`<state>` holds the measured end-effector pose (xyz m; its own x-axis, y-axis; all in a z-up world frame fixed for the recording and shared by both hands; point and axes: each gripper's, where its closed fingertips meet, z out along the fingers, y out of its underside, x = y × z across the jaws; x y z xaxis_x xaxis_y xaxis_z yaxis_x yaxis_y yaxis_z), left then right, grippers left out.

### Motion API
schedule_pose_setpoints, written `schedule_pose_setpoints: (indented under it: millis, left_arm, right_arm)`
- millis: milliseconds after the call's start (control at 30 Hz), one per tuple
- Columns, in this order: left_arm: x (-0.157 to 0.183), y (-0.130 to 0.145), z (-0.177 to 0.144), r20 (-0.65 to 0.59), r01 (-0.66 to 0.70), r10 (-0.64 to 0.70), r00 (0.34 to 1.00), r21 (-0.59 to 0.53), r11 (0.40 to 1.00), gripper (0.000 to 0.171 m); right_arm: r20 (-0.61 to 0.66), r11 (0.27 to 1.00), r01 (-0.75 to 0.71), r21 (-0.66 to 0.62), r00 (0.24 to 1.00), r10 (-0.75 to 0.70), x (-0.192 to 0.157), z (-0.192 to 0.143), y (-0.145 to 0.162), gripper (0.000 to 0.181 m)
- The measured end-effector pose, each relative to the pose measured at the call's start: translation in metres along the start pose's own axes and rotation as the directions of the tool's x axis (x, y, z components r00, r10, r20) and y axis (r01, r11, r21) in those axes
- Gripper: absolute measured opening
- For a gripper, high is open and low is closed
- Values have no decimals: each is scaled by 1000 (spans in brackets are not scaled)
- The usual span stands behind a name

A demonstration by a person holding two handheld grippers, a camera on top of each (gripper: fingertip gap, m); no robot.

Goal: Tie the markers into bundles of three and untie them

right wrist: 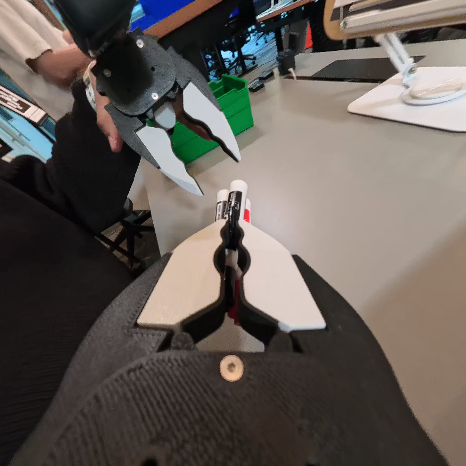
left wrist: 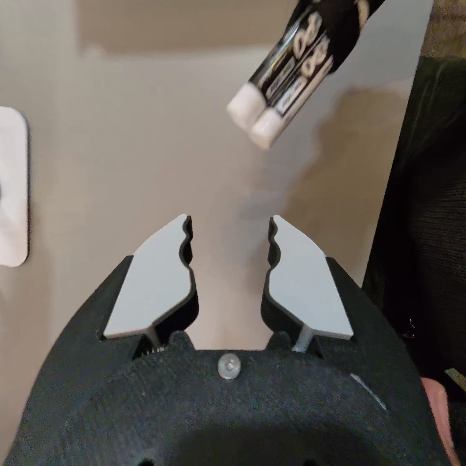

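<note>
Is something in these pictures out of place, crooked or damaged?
Nothing looks damaged or spilled. The right gripper is shut on the marker bundle, whose three ends are uneven: one sticks out farther than the other two. The left gripper is open and empty, apart from the bundle. The green bin sits upright on the table.

A green plastic bin (right wrist: 228, 114) with stepped compartments sits near the edge of a pale grey desk (right wrist: 340, 201). Well apart from it, toward the far right, a flat white monitor base (right wrist: 393, 108) carries a white arm and a looped white cable (right wrist: 428, 97). Beyond the desk, dark office chairs (right wrist: 242, 48) stand on a blue floor.
</note>
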<state>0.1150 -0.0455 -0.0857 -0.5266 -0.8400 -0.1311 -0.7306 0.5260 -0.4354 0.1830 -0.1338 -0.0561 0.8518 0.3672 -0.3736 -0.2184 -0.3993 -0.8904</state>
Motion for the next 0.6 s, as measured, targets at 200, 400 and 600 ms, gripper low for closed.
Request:
schedule_pose_setpoints:
  millis: [200, 400, 600]
  left_arm:
    - [-20, 15, -19, 40, 79, -80, 996, 35, 996, 62]
    - [-15, 13, -9, 12, 61, -61, 998, 20, 998, 62]
    - [-12, 12, 6, -18, 65, -65, 998, -2, 998, 62]
  right_arm:
    - [-101, 999, -24, 43, 995, 28, 29, -52, -47, 4]
    - [-223, 998, 52, 43, 974, -41, 88, -121, -90, 4]
    - [-323, 988, 142, -56, 934, -152, 175, -174, -89, 4]
